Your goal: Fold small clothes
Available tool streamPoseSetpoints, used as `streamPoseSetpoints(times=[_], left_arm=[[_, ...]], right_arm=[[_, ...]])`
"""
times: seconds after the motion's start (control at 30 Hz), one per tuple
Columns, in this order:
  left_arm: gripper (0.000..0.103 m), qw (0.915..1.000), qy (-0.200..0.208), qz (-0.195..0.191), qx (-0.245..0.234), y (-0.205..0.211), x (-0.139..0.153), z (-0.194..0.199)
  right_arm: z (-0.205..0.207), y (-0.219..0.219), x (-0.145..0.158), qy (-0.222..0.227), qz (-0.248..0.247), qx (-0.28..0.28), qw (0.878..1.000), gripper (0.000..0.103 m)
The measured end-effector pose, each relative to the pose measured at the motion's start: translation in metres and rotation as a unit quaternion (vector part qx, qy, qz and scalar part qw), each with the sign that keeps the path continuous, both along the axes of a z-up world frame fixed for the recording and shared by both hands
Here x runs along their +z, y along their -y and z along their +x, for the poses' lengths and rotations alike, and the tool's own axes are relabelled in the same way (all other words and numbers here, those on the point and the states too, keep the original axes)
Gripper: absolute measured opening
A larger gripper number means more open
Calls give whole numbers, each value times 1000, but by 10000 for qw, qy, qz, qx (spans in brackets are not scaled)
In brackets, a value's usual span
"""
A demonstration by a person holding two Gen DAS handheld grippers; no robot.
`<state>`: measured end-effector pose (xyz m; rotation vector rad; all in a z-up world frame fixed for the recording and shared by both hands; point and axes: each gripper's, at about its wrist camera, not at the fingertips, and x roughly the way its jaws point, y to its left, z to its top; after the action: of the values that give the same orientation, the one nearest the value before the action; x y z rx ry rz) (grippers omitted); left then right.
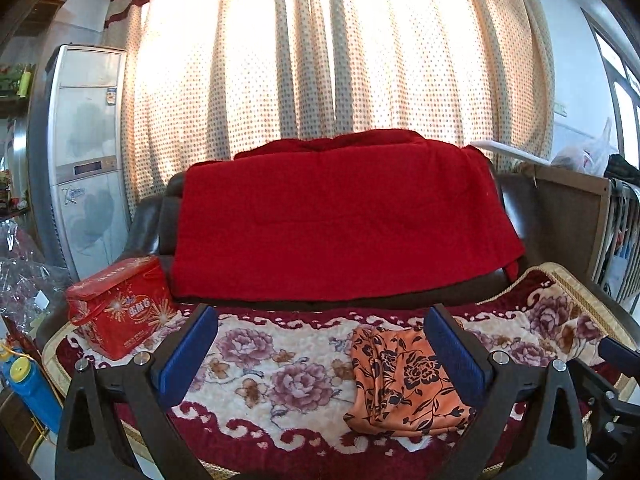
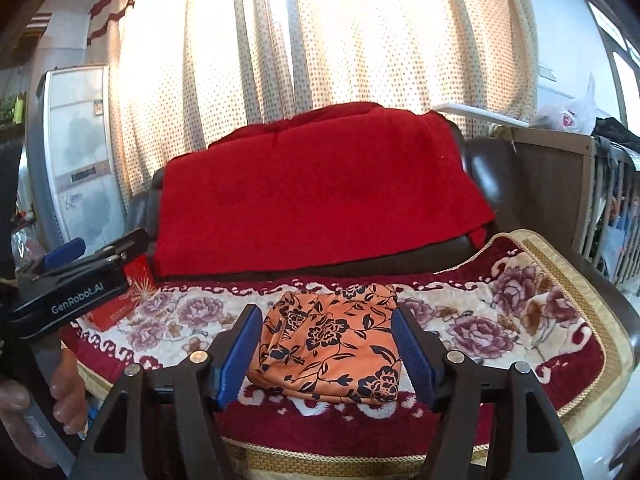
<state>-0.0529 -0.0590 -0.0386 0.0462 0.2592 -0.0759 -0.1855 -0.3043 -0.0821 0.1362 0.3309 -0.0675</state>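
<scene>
A small orange garment with a black flower print [image 1: 404,380] lies folded on the floral seat cover [image 1: 280,360]; it also shows in the right wrist view [image 2: 332,344]. My left gripper [image 1: 320,340] is open and empty, held back from the seat, with the garment by its right finger. My right gripper [image 2: 326,336] is open and empty, its blue pads either side of the garment, above and in front of it. The left gripper body [image 2: 72,280] shows at the left in the right wrist view, held by a hand.
A red tin box [image 1: 120,308] stands on the seat's left end. A red blanket [image 1: 340,220] drapes the dark sofa back. A wooden panel [image 1: 568,216] and rack stand right. A white air conditioner [image 1: 84,152] stands left, curtains behind.
</scene>
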Motion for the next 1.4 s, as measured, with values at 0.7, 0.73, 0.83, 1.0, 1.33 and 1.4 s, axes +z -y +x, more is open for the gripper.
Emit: streamPoseSetpoints(times=[0.7, 0.73, 0.83, 1.0, 1.33, 1.4], left_arm=[[102, 9995, 253, -97, 134, -29, 30, -43], [102, 9995, 255, -94, 141, -30, 31, -43], [102, 9995, 268, -105, 163, -34, 33, -46], [102, 9990, 363, -109, 223, -39, 36, -52], [102, 9986, 428, -151, 267, -49, 42, -57], [102, 9986, 430, -154, 252, -49, 43, -59]], right_arm=[[-46, -13, 35, 154, 202, 213, 9995, 72], [-47, -13, 35, 155, 218, 226, 9994, 72], [-48, -15, 36, 151, 223, 261, 9993, 72], [-49, -21, 37, 106, 162, 318, 9993, 72], [-45, -30, 37, -57, 154, 356, 9992, 72], [-46, -32, 39, -54, 147, 373, 9992, 72]])
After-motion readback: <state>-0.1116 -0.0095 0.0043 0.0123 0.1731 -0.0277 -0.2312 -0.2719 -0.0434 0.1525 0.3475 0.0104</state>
